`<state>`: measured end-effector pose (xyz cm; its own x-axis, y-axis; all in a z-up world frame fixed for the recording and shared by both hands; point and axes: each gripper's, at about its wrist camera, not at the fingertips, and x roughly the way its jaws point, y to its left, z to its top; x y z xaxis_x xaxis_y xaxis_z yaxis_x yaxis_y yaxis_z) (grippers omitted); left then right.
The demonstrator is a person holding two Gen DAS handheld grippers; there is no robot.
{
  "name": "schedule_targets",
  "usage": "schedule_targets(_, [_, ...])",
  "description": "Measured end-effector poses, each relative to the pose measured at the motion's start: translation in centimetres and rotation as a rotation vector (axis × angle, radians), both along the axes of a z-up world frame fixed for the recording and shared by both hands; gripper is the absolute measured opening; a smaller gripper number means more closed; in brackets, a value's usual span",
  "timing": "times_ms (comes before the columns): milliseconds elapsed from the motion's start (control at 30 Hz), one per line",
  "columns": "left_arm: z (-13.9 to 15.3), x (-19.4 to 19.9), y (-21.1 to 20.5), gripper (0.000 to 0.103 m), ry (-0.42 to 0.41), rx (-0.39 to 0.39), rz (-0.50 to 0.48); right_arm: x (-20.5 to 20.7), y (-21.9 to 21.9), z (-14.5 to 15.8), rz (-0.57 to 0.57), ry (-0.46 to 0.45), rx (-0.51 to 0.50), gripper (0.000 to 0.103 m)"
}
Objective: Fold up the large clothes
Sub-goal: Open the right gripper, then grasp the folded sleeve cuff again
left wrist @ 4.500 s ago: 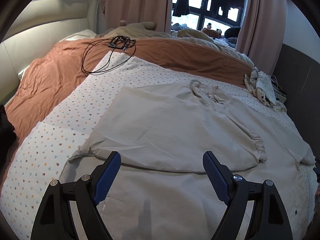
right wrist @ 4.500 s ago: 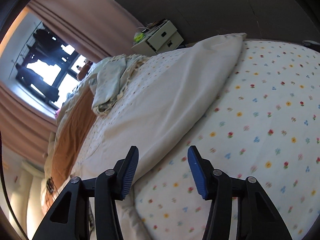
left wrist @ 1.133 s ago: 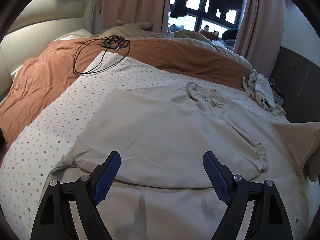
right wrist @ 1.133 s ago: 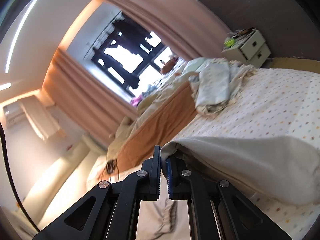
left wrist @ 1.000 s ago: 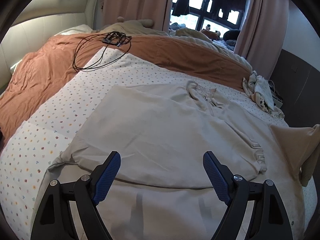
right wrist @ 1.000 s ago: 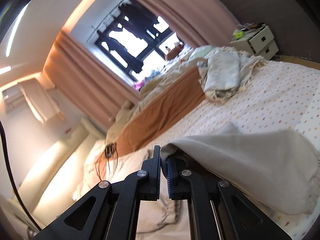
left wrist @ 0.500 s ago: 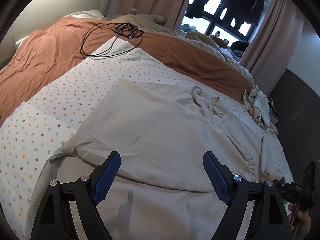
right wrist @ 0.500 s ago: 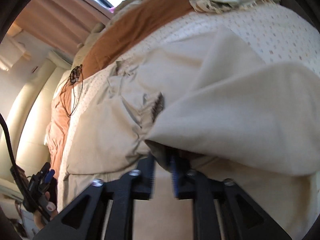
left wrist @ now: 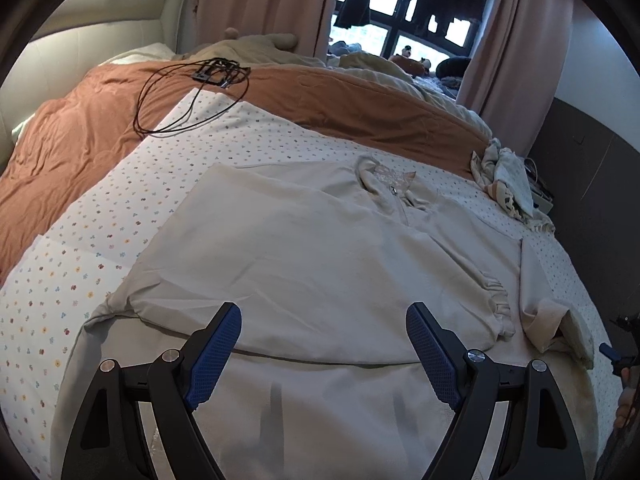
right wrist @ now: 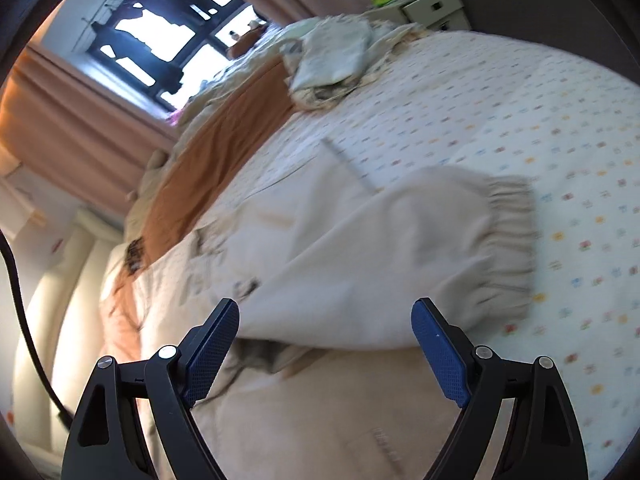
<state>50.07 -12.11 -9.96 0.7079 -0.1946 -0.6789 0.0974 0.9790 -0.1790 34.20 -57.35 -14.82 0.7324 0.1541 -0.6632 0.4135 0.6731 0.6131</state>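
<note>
A large beige garment (left wrist: 320, 264) with a zip collar lies spread on the flowered bedsheet (left wrist: 120, 216). Its left sleeve is folded across the body. Its right sleeve (left wrist: 548, 312) lies folded back near the right edge; in the right wrist view the sleeve (right wrist: 400, 248) shows its gathered cuff (right wrist: 508, 236). My left gripper (left wrist: 324, 352) is open and empty above the garment's lower part. My right gripper (right wrist: 324, 344) is open and empty just in front of the sleeve; it also shows at the right edge of the left wrist view (left wrist: 620, 356).
A brown duvet (left wrist: 100, 132) with a black cable (left wrist: 188, 96) covers the far side of the bed. A crumpled pale cloth (left wrist: 508, 184) lies at the right edge, by a white nightstand (right wrist: 432, 8). Curtains and a window stand behind.
My right gripper carried the right sleeve over onto the garment, then opened and let it go. The sleeve now lies on the bed. My left gripper stayed open over the garment.
</note>
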Motion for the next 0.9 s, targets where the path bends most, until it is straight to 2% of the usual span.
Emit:
schedule_targets(100, [-0.3,-0.2,-0.9,0.085,-0.005,0.042,-0.016,-0.5,-1.5,-0.2,-0.049,0.076,-0.091,0.089])
schedule_targets(167, [-0.5,-0.2,-1.5,0.085,-0.005,0.064,-0.025,-0.6,-2.4,-0.8,-0.062,0.116,-0.116,0.089])
schedule_targets(333, [-1.0,-0.2,-2.4,0.085,-0.01,0.119,-0.037,-0.8,-4.5,-2.8,-0.072,0.186,-0.117,0.088])
schedule_targets(500, [-1.2,-0.2,-2.7,0.085,-0.008,0.136,-0.042,-0.4,-5.5,-4.6,-0.085,0.248,-0.136,0.088])
schedule_targets(600, [-1.3,-0.2,-2.8,0.085,-0.006,0.143,-0.043,0.8,-4.9,-6.1,-0.045,0.291,-0.139,0.079])
schedule_targets(667, [-1.4,-0.3,-2.9,0.085,-0.006,0.144,-0.044,1.6,-4.1,-6.1,-0.022,0.315,-0.212,0.066])
schedule_targets(833, [-1.5,-0.3,-2.9,0.085,-0.003,0.138,-0.042,2.6,-3.1,-5.9,0.007,0.34,-0.3,0.038])
schedule_targets(900, [-1.5,-0.2,-2.8,0.085,0.001,0.127,-0.041,2.4,-3.1,-5.5,0.008,0.316,-0.287,0.036])
